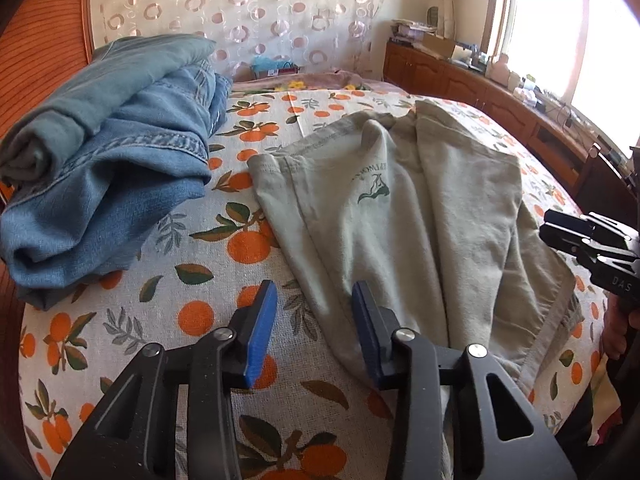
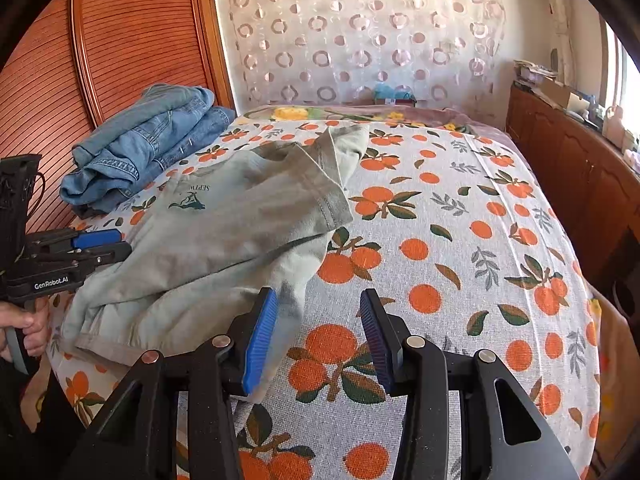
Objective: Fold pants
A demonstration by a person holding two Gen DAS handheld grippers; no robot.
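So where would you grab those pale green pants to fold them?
Probably at the near edge of the pale green pants, one gripper per corner. That thin edge lies flat on the bedspread just ahead of both grippers, so coming in low from this side lets the fingers pinch it.

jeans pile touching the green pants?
Apart. Left wrist view shows bare bedsheet between the jeans and the pants.

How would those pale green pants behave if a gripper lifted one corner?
The pants lie creased and draped flat on the sheet, so they would probably hang limp. The cloth looks thin, likely light. Lifted by one corner, the rest would probably trail and bunch.
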